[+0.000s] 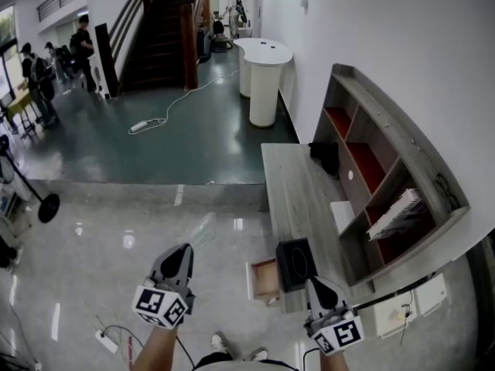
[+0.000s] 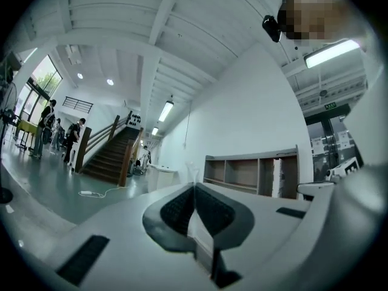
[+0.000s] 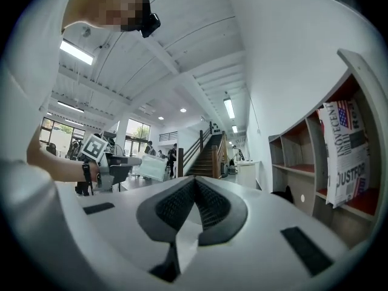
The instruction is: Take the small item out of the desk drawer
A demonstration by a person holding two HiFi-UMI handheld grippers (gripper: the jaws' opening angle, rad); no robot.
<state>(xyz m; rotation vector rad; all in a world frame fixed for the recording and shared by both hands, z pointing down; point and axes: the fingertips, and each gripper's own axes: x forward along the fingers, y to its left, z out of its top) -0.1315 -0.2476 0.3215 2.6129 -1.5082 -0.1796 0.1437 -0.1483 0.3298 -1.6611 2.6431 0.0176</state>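
We see the left hand-held gripper (image 1: 184,250) clenched on a thin clear item (image 3: 145,167), which points forward from its tips. It is already out, left of the open drawer (image 1: 265,278). The right hand-held gripper (image 1: 315,284), clenched and empty, is nearer that drawer
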